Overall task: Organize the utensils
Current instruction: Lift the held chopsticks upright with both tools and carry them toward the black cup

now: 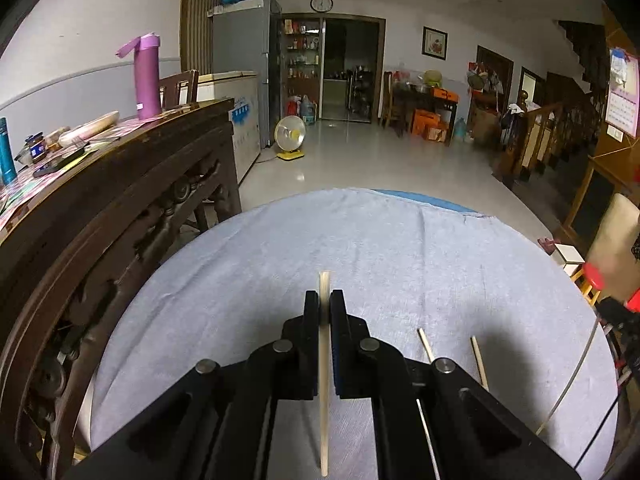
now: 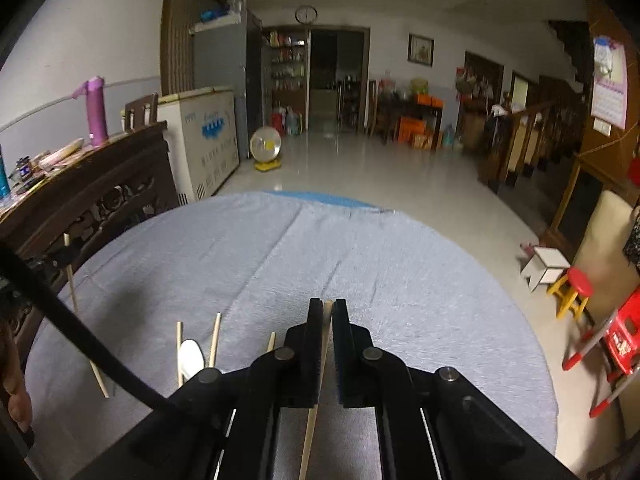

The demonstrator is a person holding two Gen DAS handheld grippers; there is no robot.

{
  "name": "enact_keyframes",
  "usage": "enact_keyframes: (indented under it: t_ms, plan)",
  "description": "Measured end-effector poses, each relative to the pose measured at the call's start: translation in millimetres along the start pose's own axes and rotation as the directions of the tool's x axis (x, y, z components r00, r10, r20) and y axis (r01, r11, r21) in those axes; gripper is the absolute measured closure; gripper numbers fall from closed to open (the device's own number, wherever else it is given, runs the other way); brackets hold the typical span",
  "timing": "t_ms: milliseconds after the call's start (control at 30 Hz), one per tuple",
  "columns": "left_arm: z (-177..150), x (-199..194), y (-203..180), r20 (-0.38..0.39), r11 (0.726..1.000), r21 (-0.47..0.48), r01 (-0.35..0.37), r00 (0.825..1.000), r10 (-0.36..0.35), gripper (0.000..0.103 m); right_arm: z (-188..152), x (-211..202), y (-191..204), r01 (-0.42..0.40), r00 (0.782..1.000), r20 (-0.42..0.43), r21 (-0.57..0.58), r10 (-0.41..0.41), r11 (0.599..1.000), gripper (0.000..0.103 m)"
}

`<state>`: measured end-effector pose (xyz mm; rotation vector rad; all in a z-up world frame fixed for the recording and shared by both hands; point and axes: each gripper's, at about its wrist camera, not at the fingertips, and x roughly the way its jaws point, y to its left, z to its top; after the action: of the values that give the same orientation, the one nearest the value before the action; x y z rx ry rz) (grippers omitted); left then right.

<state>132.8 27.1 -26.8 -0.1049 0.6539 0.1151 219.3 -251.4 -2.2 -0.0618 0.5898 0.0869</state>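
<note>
My left gripper (image 1: pixel 325 300) is shut on a pale wooden chopstick (image 1: pixel 324 432), which sticks out past the fingertips above the round table's grey-blue cloth (image 1: pixel 360 240). Two more chopsticks (image 1: pixel 426 346) (image 1: pixel 479 362) lie on the cloth to its right. My right gripper (image 2: pixel 328 308) is shut on another chopstick (image 2: pixel 310 436), also above the cloth. In the right wrist view a white spoon (image 2: pixel 190 356) and several loose chopsticks (image 2: pixel 215 340) lie at the lower left. At the far left, the left gripper's chopstick (image 2: pixel 72 288) stands nearly upright.
A dark carved wooden sideboard (image 1: pixel 120 200) with a purple flask (image 1: pixel 146 80) and clutter stands close along the table's left. A black cable (image 2: pixel 80 332) crosses the lower left of the right wrist view. Red and yellow stools (image 2: pixel 576 284) stand to the right, with tiled floor beyond.
</note>
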Motion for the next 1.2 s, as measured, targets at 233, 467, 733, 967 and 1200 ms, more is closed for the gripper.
enact_keyframes:
  t_ms: [233,467,733,967,1200]
  plan:
    - [-19.8,-23.0,14.0,0.009,1.000,-0.012,0.024,1.000,-0.024,0.098,-18.0,-34.5,10.1,-0.005,1.000,0.017,-0.034,0.006,0.999,0.102]
    - [-40.1,-45.2,19.4,0.102,1.000,0.013,0.002,0.995,-0.003,0.098,-40.3,-50.3,9.6,-0.008,1.000,0.023,-0.022,0.008,1.000,0.102]
    - [-31.3,-41.5,16.0,0.020,0.998,0.039,0.055,0.998,-0.056,0.097,-27.8,2.8,-13.1,-0.120,0.968,-0.209,0.098,0.138,0.988,0.080]
    - [21.1,65.1,14.2,-0.397,0.991,-0.021,0.133,0.908,-0.131,0.098,0.9,155.2,-37.9,-0.109,0.776,-0.583,0.251,0.240,0.962,0.040]
    - [24.1,126.9,11.3,-0.543,0.991,0.006,0.134,0.832,-0.109,0.097,7.0,244.2,-19.2,-0.036,0.656,-0.745,0.130,0.122,0.991,0.061]
